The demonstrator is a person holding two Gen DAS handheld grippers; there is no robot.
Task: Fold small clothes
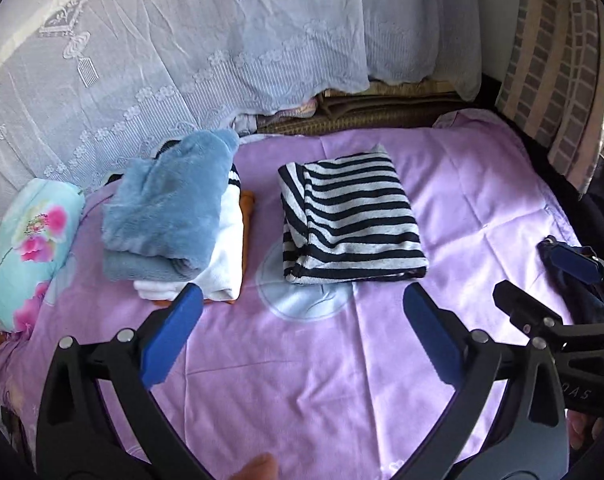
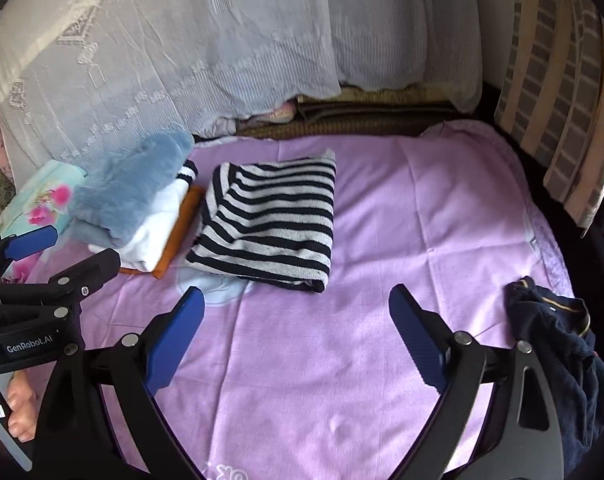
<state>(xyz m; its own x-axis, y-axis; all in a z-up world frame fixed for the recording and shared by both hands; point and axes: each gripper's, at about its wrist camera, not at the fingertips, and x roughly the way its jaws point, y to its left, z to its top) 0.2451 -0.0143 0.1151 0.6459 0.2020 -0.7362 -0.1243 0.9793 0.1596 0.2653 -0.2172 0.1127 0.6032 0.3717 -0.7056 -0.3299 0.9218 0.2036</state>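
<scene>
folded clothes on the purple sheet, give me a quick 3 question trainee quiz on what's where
1. True or false: the striped garment lies folded on the purple sheet.
2. What tops the folded stack? A) blue fleece B) orange cloth C) white cloth
3. Which garment is not yet folded, and near which claw does it lie?

Key
1. True.
2. A, the blue fleece.
3. The dark navy garment, crumpled beside the right claw; the left claw is open and empty too.

Black forked gripper frames, silver screws, blue pads point(image 1: 174, 332), white "GenRobot.AI" label point(image 2: 29, 348)
</scene>
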